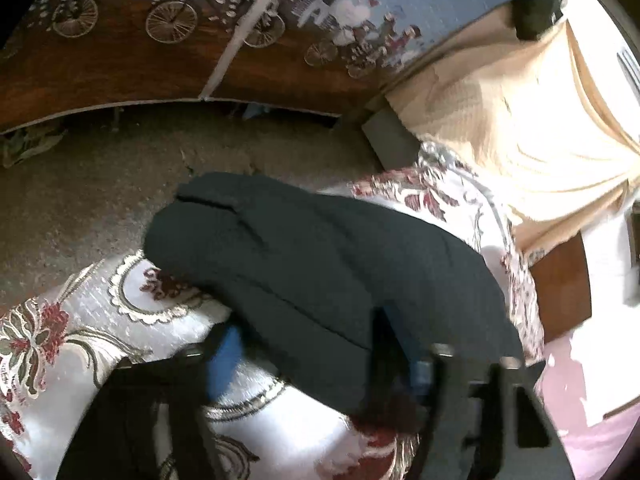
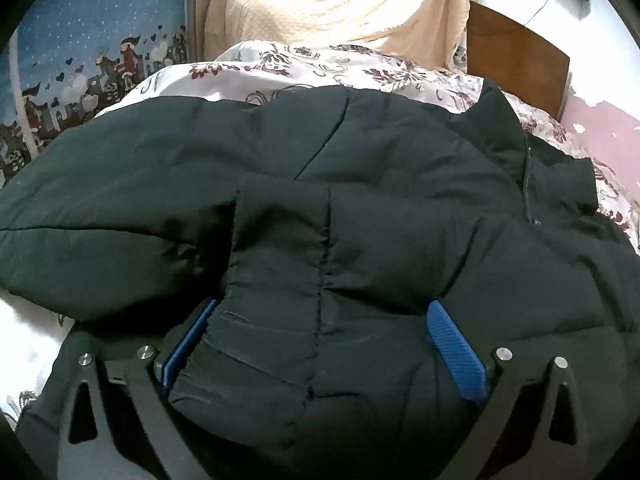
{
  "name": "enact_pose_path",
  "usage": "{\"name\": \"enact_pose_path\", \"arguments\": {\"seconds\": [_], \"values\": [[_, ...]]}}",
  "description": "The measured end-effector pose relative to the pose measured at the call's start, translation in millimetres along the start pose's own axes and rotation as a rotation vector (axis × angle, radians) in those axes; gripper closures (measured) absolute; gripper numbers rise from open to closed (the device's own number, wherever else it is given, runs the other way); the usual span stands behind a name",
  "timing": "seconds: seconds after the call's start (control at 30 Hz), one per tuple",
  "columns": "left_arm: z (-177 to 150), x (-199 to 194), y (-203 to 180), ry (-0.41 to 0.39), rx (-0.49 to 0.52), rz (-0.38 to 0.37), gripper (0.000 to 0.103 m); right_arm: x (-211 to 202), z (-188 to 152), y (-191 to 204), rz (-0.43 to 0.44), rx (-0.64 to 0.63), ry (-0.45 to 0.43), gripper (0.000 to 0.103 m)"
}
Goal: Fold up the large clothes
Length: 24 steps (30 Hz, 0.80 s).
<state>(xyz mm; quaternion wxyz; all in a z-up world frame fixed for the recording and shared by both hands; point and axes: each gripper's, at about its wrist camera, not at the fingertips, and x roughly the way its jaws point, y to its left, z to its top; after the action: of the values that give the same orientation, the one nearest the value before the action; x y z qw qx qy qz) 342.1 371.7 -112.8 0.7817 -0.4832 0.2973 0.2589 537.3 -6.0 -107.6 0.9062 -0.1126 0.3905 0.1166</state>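
A dark padded jacket (image 1: 312,264) lies on a bed with a white and red floral cover (image 1: 80,320). In the left wrist view my left gripper (image 1: 320,360) has its jaws wide apart. The jacket's edge drapes between the blue pads (image 1: 224,360) and hides the right one. In the right wrist view the jacket (image 2: 280,160) fills the frame, collar (image 2: 536,152) at the right. My right gripper (image 2: 320,340) is open, and a thick fold of the jacket bulges between its blue pads (image 2: 456,352).
A brown carpeted floor (image 1: 100,184) lies beyond the bed. A wardrobe with a cartoon bicycle print (image 1: 180,20) stands behind it. A cream blanket (image 1: 520,120) is heaped at the bed's head, beside a wooden headboard (image 2: 516,64) and a pink wall (image 2: 600,120).
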Motion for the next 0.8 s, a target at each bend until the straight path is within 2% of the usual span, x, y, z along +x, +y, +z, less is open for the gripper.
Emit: {"name": "enact_pose_path", "arguments": {"seconds": [0.07,0.17,0.3,0.5,0.63,0.8], "values": [[2,-5,3,-0.027,0.0,-0.002,0.075,2,2,1,-0.001,-0.003,-0.002,0.001],[3,-11,-4,-0.058,0.035,-0.009,0.091,3,2,1,0.001,-0.002,0.0,0.001],[1,-29,-23,-0.118,0.126,0.015,0.094,1,2,1,0.007,0.005,-0.002,0.001],[3,-75,-62,-0.222,0.248,-0.027,0.095,-25,6,-11,0.068,0.058,-0.054,0.001],[-7,-108,-101,-0.287,0.34,-0.079,0.095,-46,7,-25,0.099,0.097,-0.054,0.001],[-42,-140,-166,-0.324,0.485,-0.179,0.096,-70,6,-50,0.062,0.094,-0.068,0.001]]}}
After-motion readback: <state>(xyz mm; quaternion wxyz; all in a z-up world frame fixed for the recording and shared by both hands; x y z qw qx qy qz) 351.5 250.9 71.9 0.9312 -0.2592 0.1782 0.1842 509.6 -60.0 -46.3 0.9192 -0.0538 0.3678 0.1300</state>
